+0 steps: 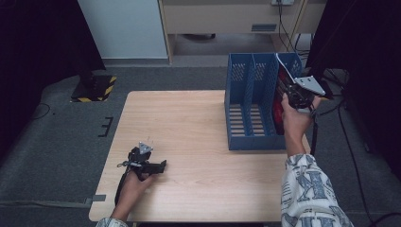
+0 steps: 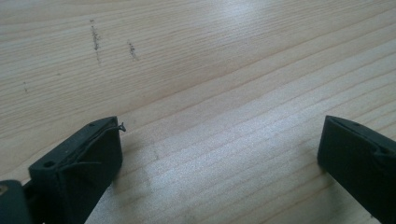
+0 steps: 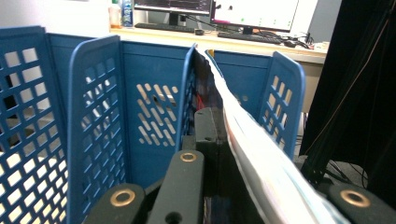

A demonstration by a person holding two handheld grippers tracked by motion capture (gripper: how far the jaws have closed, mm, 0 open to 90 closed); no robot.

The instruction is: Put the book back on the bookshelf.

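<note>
While the right hand-held gripper [image 1: 292, 97] clamps the magazine [image 3: 261, 154], it stands in the blue rack [image 1: 246, 101].

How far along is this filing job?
Nearly done: the book already stands in the rightmost slot of the blue rack. The right claw is shut on it. Left to do: let go and withdraw. The left claw rests open on the table.

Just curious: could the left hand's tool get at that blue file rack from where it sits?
Probably not without moving: the left tool rests open near the table's front-left, while the blue file rack stands far right. Bare wood lies between them.
</note>
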